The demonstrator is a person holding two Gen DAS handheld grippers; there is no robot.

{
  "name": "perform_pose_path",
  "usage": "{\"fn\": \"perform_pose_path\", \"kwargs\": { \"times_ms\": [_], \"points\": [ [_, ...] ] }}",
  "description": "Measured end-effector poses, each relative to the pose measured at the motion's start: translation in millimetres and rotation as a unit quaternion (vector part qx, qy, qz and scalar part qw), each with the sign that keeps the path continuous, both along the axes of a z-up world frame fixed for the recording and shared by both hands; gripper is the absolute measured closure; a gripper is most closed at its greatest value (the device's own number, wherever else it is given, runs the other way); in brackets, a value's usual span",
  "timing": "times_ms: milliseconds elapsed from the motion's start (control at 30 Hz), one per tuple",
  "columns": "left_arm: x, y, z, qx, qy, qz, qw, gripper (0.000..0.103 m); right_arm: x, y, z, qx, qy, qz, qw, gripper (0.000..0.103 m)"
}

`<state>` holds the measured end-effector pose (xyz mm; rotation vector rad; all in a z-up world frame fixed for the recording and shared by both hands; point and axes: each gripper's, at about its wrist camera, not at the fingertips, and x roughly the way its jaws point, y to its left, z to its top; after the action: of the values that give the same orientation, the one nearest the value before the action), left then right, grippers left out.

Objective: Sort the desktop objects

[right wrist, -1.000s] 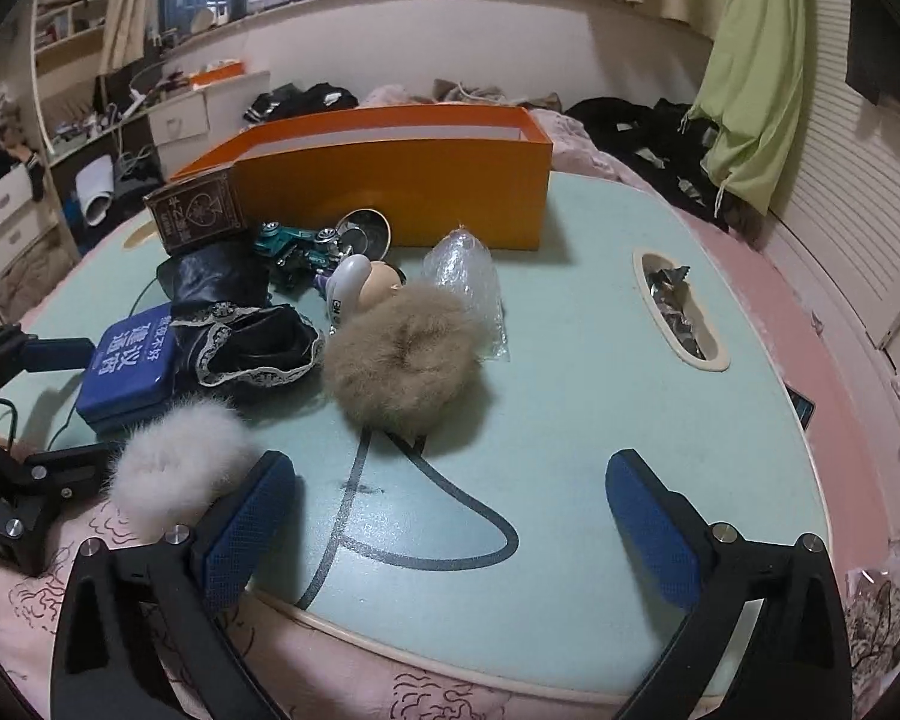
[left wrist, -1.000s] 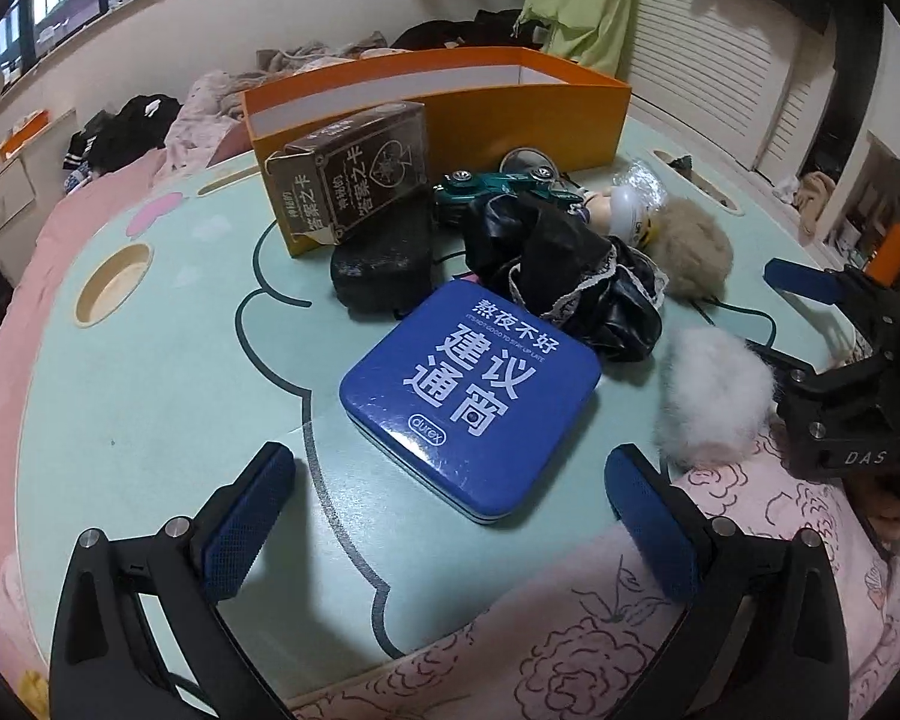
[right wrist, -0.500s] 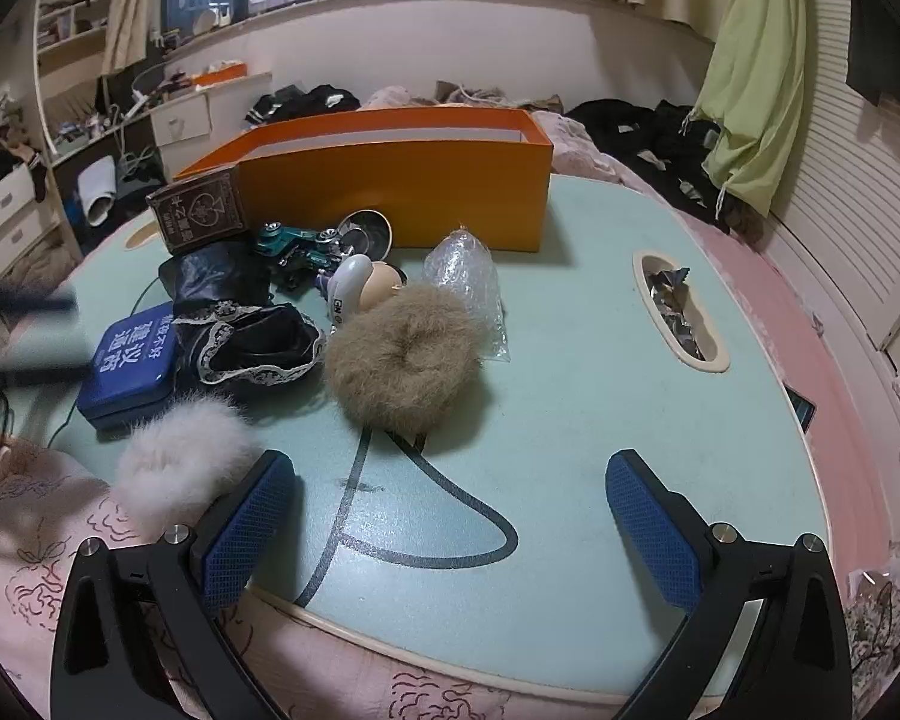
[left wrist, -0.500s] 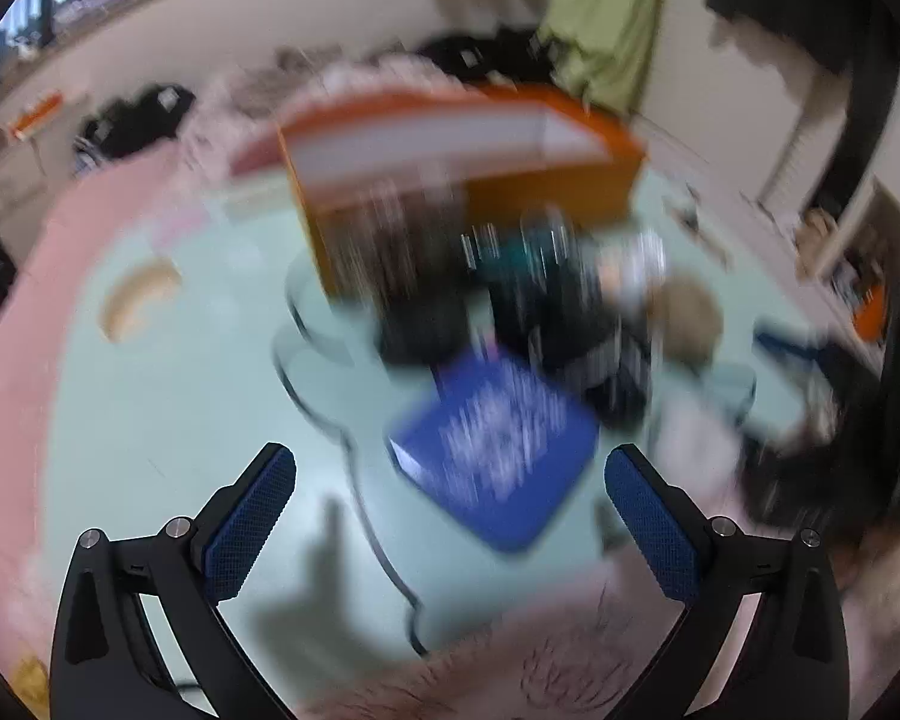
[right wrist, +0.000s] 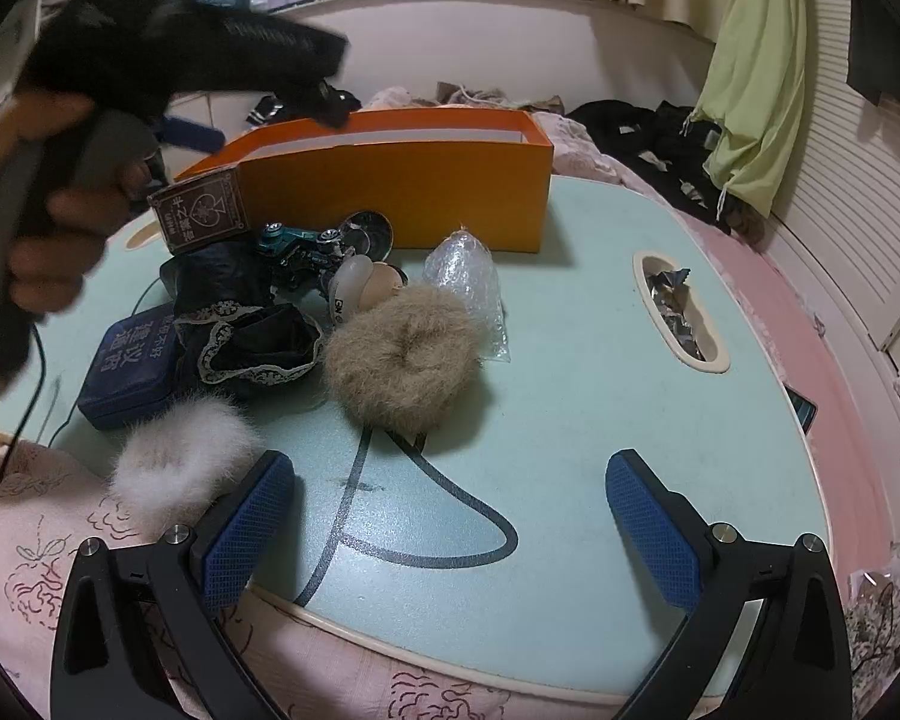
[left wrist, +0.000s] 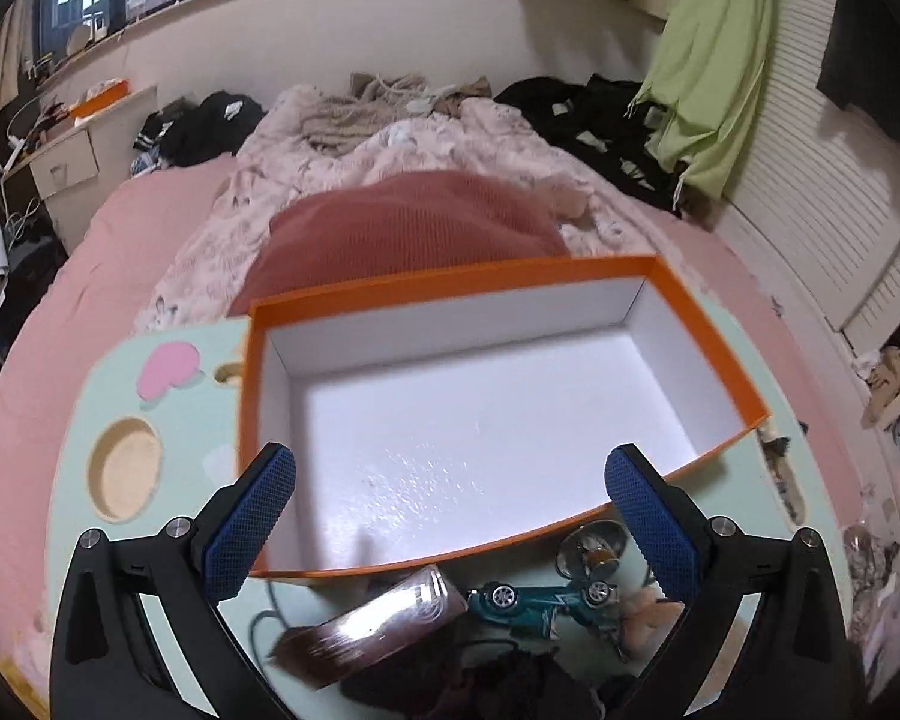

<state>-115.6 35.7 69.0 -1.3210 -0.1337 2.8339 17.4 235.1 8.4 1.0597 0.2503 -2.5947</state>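
My left gripper (left wrist: 450, 516) hangs open above the empty orange box (left wrist: 486, 408), its white floor bare. Below it lie the brown card box (left wrist: 372, 624), a teal toy car (left wrist: 540, 600) and black cloth (left wrist: 498, 684). In the right wrist view my right gripper (right wrist: 450, 528) stands open over bare table near the front edge. Ahead of it lie a white fur puff (right wrist: 180, 456), a tan fur puff (right wrist: 408, 354), a blue tin (right wrist: 132, 360), black lace cloth (right wrist: 252, 342), a bubble-wrap bag (right wrist: 468, 276) and the orange box (right wrist: 390, 180). A hand holds the left gripper (right wrist: 150, 60) high at upper left.
The mint green table (right wrist: 600, 420) has a slot with foil scraps (right wrist: 678, 312) on its right side and a round recess (left wrist: 126, 468) at the left. A bed with pink covers (left wrist: 390, 168) and heaped clothes lies behind the table. A green cloth (right wrist: 756, 72) hangs at the right.
My left gripper has risen from low over the blue tin and swung forward to a spot above the orange box. The right gripper has stayed in place.
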Motion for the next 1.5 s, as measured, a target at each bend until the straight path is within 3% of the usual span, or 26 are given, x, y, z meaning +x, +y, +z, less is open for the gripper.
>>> {"fn": "perform_pose_path", "kwargs": {
  "times_ms": [267, 400, 567, 700, 800, 967, 1000, 1133, 1500],
  "points": [
    [2.2, 5.1, -2.1, -0.009, 0.013, -0.001, 0.9999, 0.000, -0.9, -0.6, -0.3, 0.000, -0.001, 0.000, 1.000, 0.000],
    [13.1, 2.2, 7.8, 0.027, 0.018, -0.028, 0.9991, 0.000, -0.9, -0.6, -0.3, 0.000, -0.001, 0.000, 1.000, 0.000],
    [67.7, -11.2, 22.6, 0.061, 0.032, -0.088, 0.9937, 0.000, -0.8, -0.6, -0.4, 0.000, 0.000, 0.000, 1.000, 0.000],
    [112.8, -26.0, 3.9, 0.051, 0.019, -0.108, 0.9927, 0.000, -0.8, -0.4, -0.4, 0.000, 0.000, 0.000, 1.000, 0.000],
    [142.1, -38.2, -18.7, 0.065, 0.009, -0.124, 0.9902, 0.000, -0.7, -0.7, -0.4, 0.000, 0.000, 0.000, 1.000, 0.000],
    [155.3, -43.0, -52.0, 0.085, -0.034, -0.129, 0.9874, 0.000, -0.5, -0.7, -0.5, 0.000, 0.000, 0.000, 1.000, 0.000],
    [154.5, -42.2, -55.2, 0.078, -0.036, -0.129, 0.9880, 0.000, -0.7, -0.6, -0.6, 0.000, -0.001, 0.000, 1.000, 0.000],
    [150.6, -9.9, -61.7, -0.026, -0.048, -0.128, 0.9902, 0.000, -0.9, -0.4, -0.3, 0.001, -0.001, 0.000, 1.000, 0.000],
    [156.2, -11.1, -64.0, -0.025, -0.039, -0.132, 0.9902, 0.000, -1.2, 0.9, -0.3, -0.001, 0.000, 0.000, 1.000, 0.000]
  ]
}}
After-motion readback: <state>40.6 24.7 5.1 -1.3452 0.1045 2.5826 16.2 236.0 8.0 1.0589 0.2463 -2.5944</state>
